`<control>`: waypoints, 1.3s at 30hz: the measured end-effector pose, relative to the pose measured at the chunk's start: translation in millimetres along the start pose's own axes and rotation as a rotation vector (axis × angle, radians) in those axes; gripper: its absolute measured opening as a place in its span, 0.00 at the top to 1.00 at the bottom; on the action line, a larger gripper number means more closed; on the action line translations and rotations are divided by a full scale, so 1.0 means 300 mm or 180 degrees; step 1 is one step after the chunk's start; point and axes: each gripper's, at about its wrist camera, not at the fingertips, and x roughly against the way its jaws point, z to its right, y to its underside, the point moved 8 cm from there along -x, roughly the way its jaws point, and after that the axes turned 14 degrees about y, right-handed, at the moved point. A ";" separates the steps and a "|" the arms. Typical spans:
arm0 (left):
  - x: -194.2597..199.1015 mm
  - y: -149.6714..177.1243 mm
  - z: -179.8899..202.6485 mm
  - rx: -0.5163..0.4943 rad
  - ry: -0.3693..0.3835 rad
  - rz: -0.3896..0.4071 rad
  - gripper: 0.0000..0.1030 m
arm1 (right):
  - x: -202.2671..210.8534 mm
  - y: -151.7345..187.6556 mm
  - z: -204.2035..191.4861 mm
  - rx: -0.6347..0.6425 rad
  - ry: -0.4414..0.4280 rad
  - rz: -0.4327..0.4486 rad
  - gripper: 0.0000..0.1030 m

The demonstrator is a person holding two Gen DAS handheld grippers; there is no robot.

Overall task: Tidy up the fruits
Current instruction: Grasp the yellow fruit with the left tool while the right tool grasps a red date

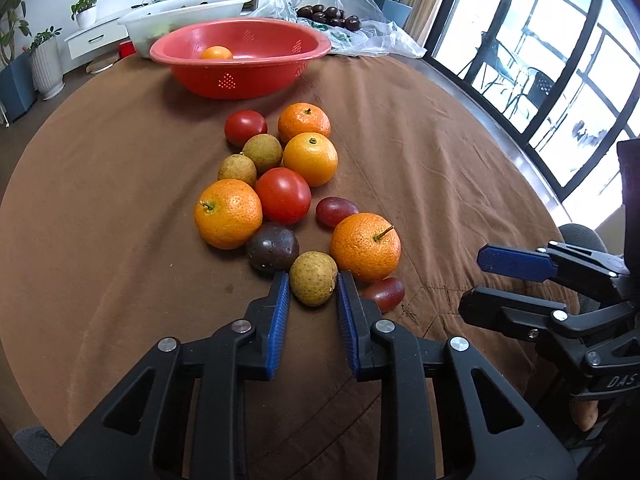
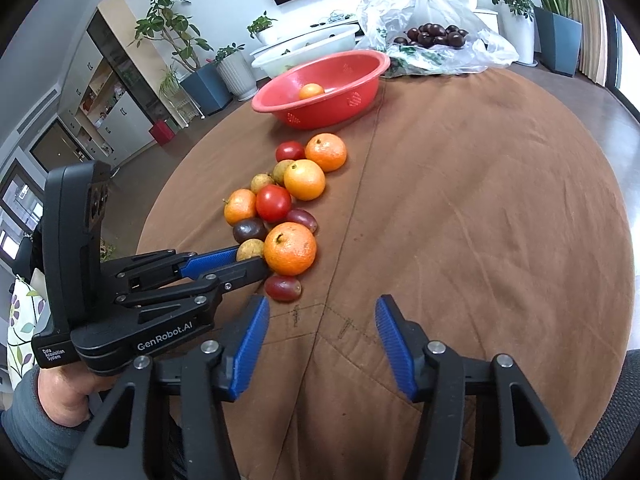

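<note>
Left tongs [image 1: 313, 280] clenched on a small brown fruit [image 1: 313, 283] at the fruit pile's near end | red bowl [image 1: 240, 56] lies straight ahead at the bench's [image 1: 100, 220] far side, one orange inside | right tongs [image 2: 322, 320] released, empty, near right of pile.

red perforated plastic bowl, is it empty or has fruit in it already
Not empty: the red perforated plastic bowl holds one small orange citrus fruit; the other fruit lies on the brown tablecloth.
</note>
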 end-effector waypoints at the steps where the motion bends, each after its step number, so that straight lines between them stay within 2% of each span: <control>1: 0.003 -0.001 0.000 0.0002 0.0006 0.0008 0.78 | -0.002 0.001 0.000 0.0003 -0.0003 -0.0004 0.43; 10: 0.091 0.048 -0.045 0.0122 0.0033 0.0111 0.78 | -0.024 -0.001 -0.092 0.0267 -0.0009 0.0011 0.47; 13: 0.117 0.070 -0.067 0.0172 0.0027 0.0151 0.78 | -0.051 -0.003 -0.125 0.0348 0.0049 -0.0015 0.52; 29: 0.149 0.094 -0.091 0.0228 0.0106 0.0315 0.78 | -0.124 0.002 -0.184 0.0615 0.0578 -0.0050 0.62; 39: 0.151 0.104 -0.091 0.0230 0.0113 0.0343 0.78 | -0.134 -0.002 -0.198 0.0734 0.0864 -0.0026 0.73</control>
